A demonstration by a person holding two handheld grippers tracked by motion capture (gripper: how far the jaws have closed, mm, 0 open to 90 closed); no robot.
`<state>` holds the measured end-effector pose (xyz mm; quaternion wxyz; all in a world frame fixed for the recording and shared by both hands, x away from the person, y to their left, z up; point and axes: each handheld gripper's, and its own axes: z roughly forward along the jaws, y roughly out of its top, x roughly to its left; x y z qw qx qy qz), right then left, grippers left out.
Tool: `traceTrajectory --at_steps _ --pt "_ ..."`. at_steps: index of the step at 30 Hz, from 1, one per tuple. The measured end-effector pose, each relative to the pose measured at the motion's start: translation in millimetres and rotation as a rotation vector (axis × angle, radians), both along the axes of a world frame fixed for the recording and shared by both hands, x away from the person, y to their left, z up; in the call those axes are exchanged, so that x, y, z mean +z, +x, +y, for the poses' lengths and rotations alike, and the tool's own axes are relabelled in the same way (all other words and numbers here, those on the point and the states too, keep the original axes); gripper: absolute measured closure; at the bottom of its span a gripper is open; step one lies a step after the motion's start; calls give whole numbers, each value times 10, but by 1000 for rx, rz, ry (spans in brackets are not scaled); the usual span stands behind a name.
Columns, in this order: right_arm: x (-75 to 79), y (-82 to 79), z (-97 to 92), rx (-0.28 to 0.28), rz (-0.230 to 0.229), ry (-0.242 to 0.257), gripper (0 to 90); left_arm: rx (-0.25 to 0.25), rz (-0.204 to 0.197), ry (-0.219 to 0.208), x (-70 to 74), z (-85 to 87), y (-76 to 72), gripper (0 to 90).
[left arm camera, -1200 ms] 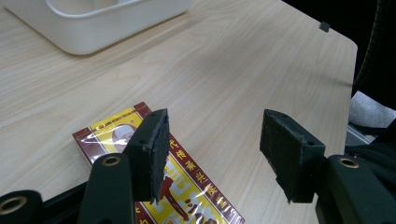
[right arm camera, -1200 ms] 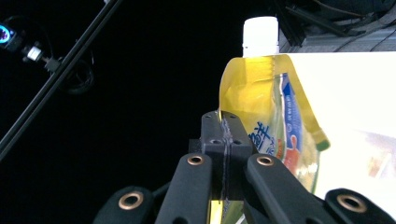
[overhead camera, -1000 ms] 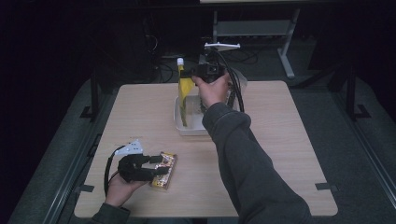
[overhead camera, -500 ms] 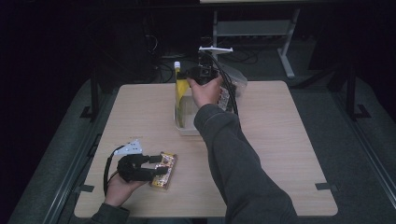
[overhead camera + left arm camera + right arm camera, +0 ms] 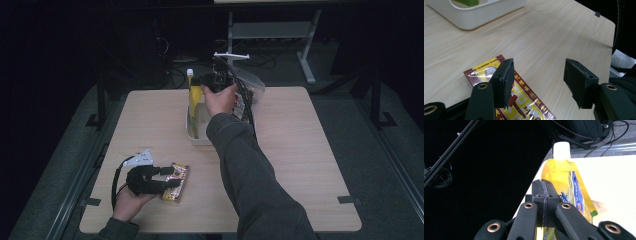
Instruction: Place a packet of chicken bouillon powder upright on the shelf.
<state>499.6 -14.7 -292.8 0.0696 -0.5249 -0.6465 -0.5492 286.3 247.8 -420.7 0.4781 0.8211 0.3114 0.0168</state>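
Observation:
A yellow spouted pouch (image 5: 194, 97) with a white cap (image 5: 561, 150) stands upright, its bottom inside the white bin (image 5: 196, 136) at the table's far middle. My right gripper (image 5: 202, 81) is shut on the pouch's edge near the top; in the right gripper view the jaws (image 5: 543, 187) are pressed together beside the pouch (image 5: 570, 185). A flat red and yellow packet (image 5: 177, 183) lies at the near left. My left gripper (image 5: 167, 180) stands open low over the packet (image 5: 524, 100), one pad above it and the other over bare table (image 5: 539, 82).
The white bin's rim (image 5: 474, 17) also holds a green item (image 5: 467, 2). A crumpled clear bag (image 5: 252, 95) sits behind the right hand. The person's right arm (image 5: 250, 170) crosses the table's middle. Metal stand legs (image 5: 305, 60) lie beyond the far edge.
The right hand has carried the pouch a little left and down, lower in the bin. The left gripper and the packet have not moved.

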Motion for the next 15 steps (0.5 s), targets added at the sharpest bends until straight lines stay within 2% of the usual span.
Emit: traceTrajectory --at_steps 4,11,13,15 --pt "18 5 52 16 -13 -24 890 0 0 -3 3 3 -1 412" --pt "-15 30 105 16 -20 -26 891 -3 -2 -3 8 2 -2 411" --pt "-41 40 137 18 -20 -64 891 0 -2 -6 12 6 -3 411" --pt "-93 47 150 18 -11 -57 891 3 -2 -9 15 14 -2 411"
